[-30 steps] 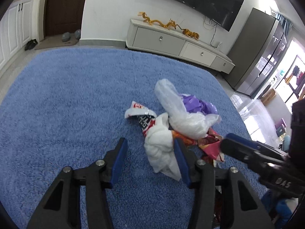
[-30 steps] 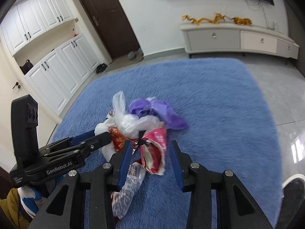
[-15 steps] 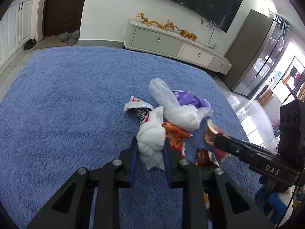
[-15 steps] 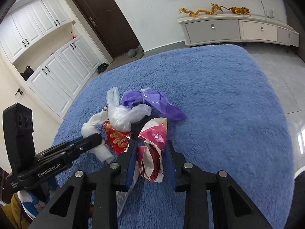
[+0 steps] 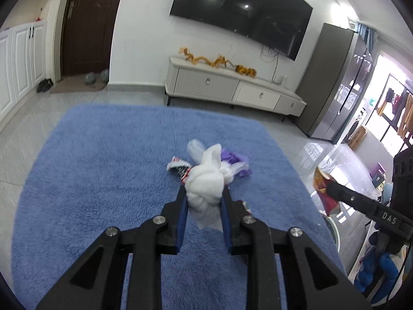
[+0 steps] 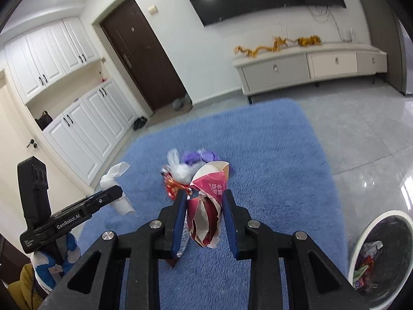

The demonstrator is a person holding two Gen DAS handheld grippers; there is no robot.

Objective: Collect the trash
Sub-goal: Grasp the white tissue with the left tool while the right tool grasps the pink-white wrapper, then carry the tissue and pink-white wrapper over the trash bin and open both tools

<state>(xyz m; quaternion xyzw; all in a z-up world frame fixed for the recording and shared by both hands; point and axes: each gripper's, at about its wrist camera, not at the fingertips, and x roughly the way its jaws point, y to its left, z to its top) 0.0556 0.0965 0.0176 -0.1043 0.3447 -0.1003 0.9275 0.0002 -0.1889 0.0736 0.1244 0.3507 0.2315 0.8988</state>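
My left gripper [image 5: 202, 193] is shut on a crumpled white tissue [image 5: 205, 183] and holds it well above the blue rug [image 5: 103, 168]. It also shows in the right wrist view [image 6: 116, 180]. My right gripper [image 6: 204, 201] is shut on a red and white snack wrapper [image 6: 209, 206], also lifted; that wrapper shows in the left wrist view [image 5: 321, 186]. On the rug lies a trash pile: a clear plastic bag [image 6: 178, 168], a purple bag [image 6: 198, 156], a red foil wrapper [image 6: 174, 184] and a red-white wrapper [image 5: 178, 169].
A white round trash bin [image 6: 382, 253] with a black liner and some trash inside stands on the tiled floor at the rug's right edge. A white TV cabinet [image 5: 232, 90] stands by the far wall. White cupboards [image 6: 85, 126] and a dark door [image 6: 144, 64] are at the left.
Both grippers closed on their pieces and rose high above the rug, lifting the tissue and the snack wrapper off the pile. The trash bin has come into the right wrist view.
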